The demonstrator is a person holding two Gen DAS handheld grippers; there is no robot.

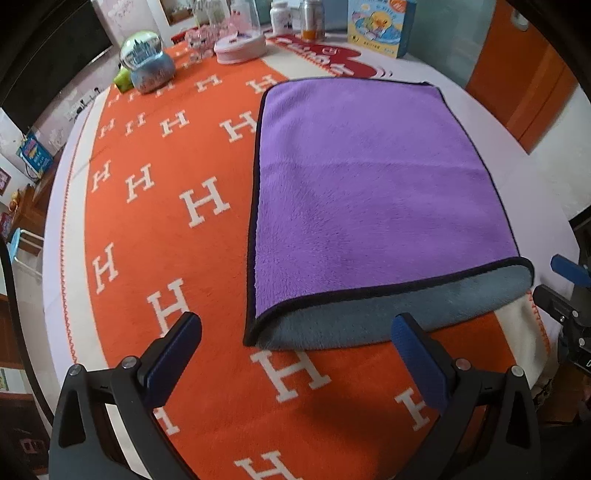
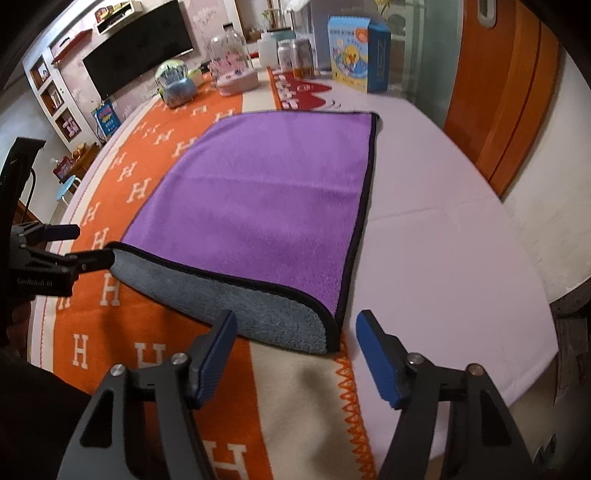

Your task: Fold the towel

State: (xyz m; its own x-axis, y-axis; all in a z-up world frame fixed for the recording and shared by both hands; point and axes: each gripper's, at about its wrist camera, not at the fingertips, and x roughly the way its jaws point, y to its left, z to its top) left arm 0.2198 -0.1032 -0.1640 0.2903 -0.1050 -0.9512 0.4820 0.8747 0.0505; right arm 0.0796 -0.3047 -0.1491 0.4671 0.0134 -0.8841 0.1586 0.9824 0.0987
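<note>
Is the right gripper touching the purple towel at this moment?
Apart. In the right wrist view the right gripper is open, and orange blanket shows between its fingertips and the purple towel edge, so nothing is gripped.

Right gripper (image 1: 561, 280): cut off by the left wrist view's right edge; jaw spacing cannot be judged there. Towel (image 1: 369, 192): the lower layer lies mostly covered by the purple top layer, only a grey strip exposed. Printed box (image 2: 354, 55): lettering too small to read. Bottles (image 1: 295, 16): tops cut off by the upper edge.
</note>
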